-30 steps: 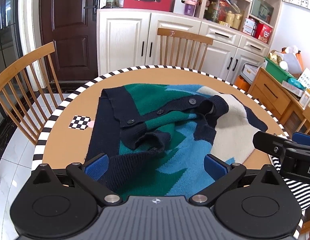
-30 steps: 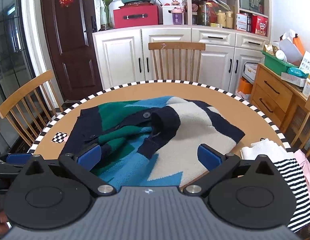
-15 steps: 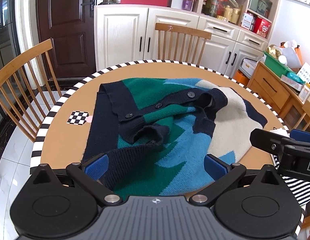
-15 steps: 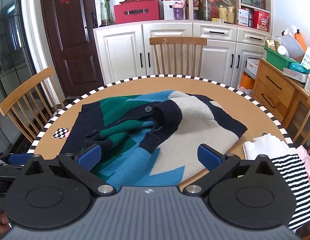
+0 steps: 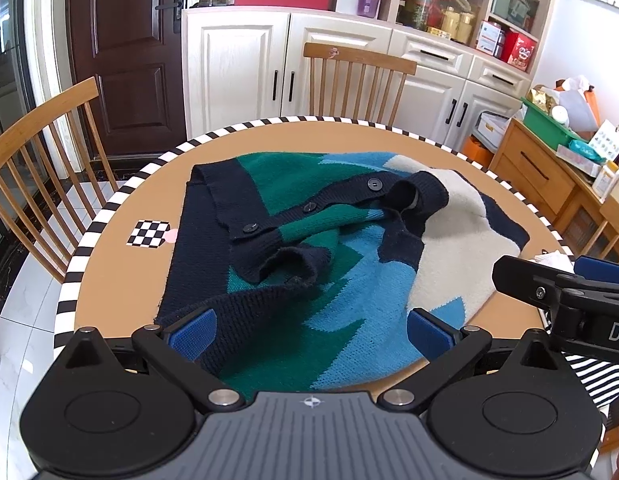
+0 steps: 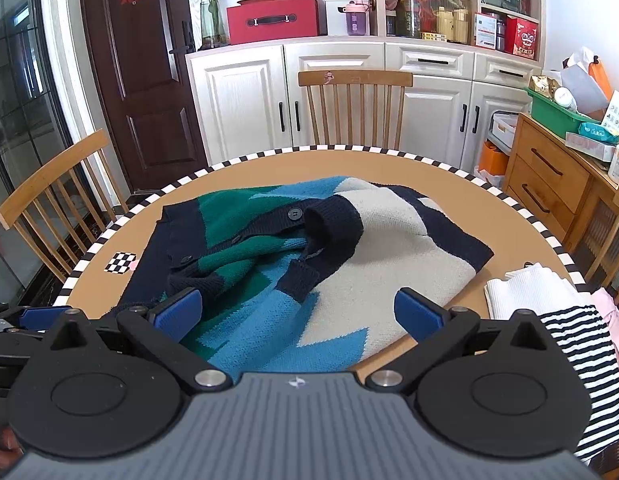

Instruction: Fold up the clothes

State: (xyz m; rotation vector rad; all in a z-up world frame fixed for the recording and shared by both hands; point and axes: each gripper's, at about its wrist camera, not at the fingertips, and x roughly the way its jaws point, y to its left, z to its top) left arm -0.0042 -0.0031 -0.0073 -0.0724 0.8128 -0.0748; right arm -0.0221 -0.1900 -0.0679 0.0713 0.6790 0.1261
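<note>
A knitted cardigan [image 5: 329, 248] [image 6: 309, 264] in navy, green, blue and cream lies rumpled on the round orange table [image 5: 121, 264] [image 6: 389, 168], buttons up, one sleeve cuff curled over its middle. My left gripper [image 5: 311, 330] hovers open above the cardigan's near hem, nothing between its blue pads. My right gripper [image 6: 297, 314] is also open, above the near edge of the cardigan, holding nothing. The right gripper's side shows at the right of the left wrist view as a black body [image 5: 565, 300].
Folded white and black-and-white striped clothes [image 6: 557, 320] lie at the table's right edge. A checkered marker [image 5: 148, 233] sits left of the cardigan. Wooden chairs [image 6: 355, 108] [image 5: 37, 160] stand behind and left of the table; cabinets and a wooden drawer unit [image 6: 549, 184] beyond.
Both grippers have drawn back and risen slightly, so the cardigan and table look farther away. The cardigan has not moved. Both stay open.
</note>
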